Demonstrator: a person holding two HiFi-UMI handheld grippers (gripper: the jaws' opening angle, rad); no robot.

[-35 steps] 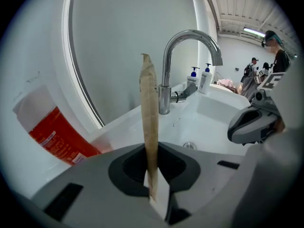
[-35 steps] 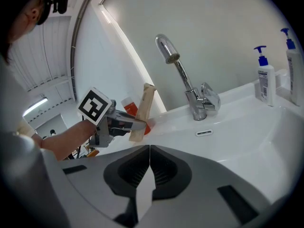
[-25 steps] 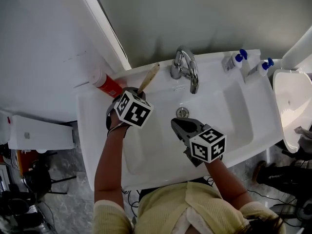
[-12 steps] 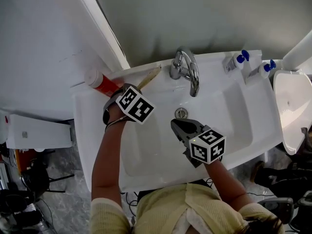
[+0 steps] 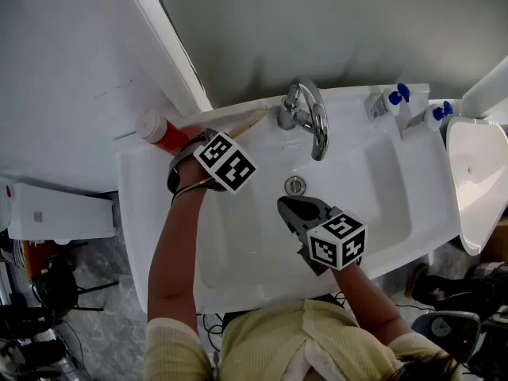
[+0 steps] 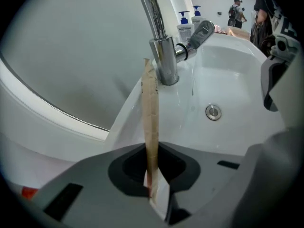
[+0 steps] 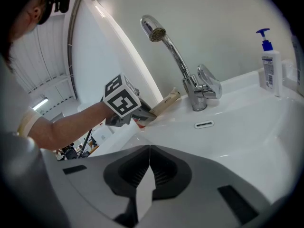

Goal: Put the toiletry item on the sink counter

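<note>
A long flat tan paper-wrapped toiletry packet (image 6: 151, 122) sticks out from my left gripper (image 6: 152, 194), which is shut on its near end. In the head view the packet (image 5: 244, 119) lies low along the back ledge of the white sink counter (image 5: 159, 213), its far end near the faucet (image 5: 308, 113). I cannot tell whether it touches the ledge. The left gripper (image 5: 208, 136) sits at the counter's back left. From the right gripper view, the packet (image 7: 165, 103) points at the faucet base. My right gripper (image 5: 286, 207) hovers over the basin, shut and empty (image 7: 145, 194).
A red and white container (image 5: 163, 132) lies at the counter's back left corner, just behind the left gripper. Two blue-pump bottles (image 5: 389, 98) stand at the back right. The drain (image 5: 294, 185) lies in the basin ahead of the right gripper. A curved mirror edge (image 6: 57, 110) rises behind the ledge.
The left gripper has sunk and rolled toward the back ledge. The packet went from tilted up to lying low along the ledge. The right gripper has stayed put.
</note>
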